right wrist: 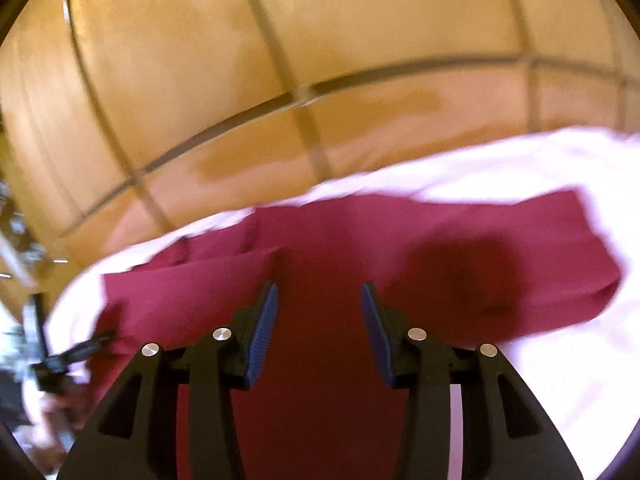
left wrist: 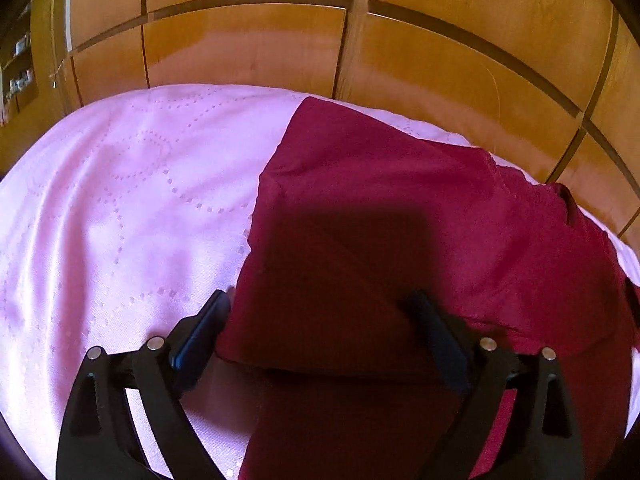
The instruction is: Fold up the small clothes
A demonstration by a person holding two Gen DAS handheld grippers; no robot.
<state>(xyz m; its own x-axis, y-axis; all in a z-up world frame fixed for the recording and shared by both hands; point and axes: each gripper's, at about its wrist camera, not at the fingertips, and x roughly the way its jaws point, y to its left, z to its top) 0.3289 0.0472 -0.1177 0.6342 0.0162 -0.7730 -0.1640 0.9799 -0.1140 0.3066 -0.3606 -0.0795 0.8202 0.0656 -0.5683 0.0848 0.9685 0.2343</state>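
Note:
A dark red garment [left wrist: 400, 200] lies on a pale pink bedspread [left wrist: 120, 200], with one layer folded over so that a doubled edge faces me. My left gripper [left wrist: 320, 306] stands wide open just above that doubled edge. One of its fingers [left wrist: 212, 320] is beside the cloth's left border and the other rests over the fabric. Neither pad presses on the cloth. In the blurred right wrist view, the same red garment [right wrist: 480, 240] spreads across the bedspread [right wrist: 560, 360]. My right gripper [right wrist: 319, 294] hangs open over it with nothing between its blue pads.
A wall of glossy wooden wardrobe doors [left wrist: 248, 48] stands right behind the bed. Shelves with small items [left wrist: 20, 68] show at the far left. In the right wrist view a blurred black object [right wrist: 76, 356] sits at the bed's left edge.

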